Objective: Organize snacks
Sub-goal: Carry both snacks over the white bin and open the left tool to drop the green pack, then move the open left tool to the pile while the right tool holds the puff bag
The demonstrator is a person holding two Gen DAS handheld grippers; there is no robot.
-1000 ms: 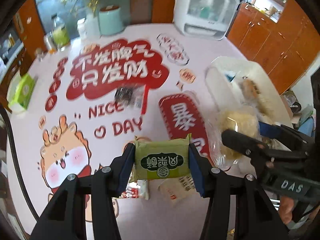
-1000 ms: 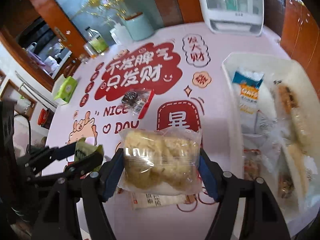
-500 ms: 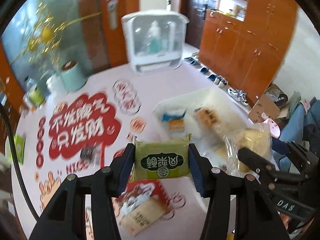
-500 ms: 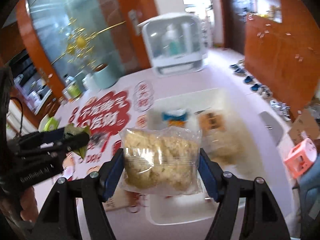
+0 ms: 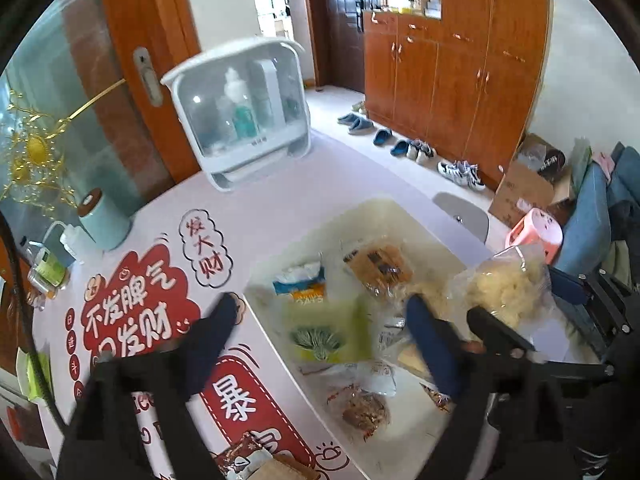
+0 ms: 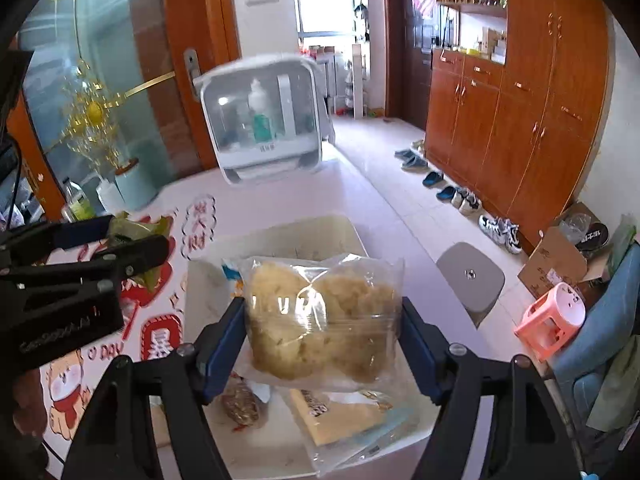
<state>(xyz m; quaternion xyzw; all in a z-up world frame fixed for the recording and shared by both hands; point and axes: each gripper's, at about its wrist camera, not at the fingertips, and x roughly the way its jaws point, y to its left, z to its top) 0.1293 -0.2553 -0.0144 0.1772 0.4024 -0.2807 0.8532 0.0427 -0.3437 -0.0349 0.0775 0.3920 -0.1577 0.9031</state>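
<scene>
My left gripper [image 5: 320,320] is open, fingers spread wide and motion-blurred; the green snack packet [image 5: 326,330] is blurred between them, free of the pads, over the white tray [image 5: 260,292]. My right gripper [image 6: 322,320] is shut on a clear bag of pale yellow puffed snack [image 6: 320,316], held above the tray [image 6: 320,228]. The bag also shows in the left wrist view [image 5: 504,284]. The left gripper shows at the left of the right wrist view [image 6: 132,244]. The tray holds several packets, among them a blue-white one [image 5: 300,280] and a brown one [image 5: 380,266].
A white dome-lidded box [image 5: 240,112] stands at the table's far side with a teal canister [image 5: 102,220] and bottles to its left. Loose packets [image 5: 256,460] lie on the red-printed tablecloth [image 5: 136,312] left of the tray. A grey stool [image 6: 470,276] and pink stool [image 6: 550,320] stand on the floor.
Both grippers swung right from over the tablecloth to over the tray. My left gripper has opened and let go of the green packet. The right still holds the bag.
</scene>
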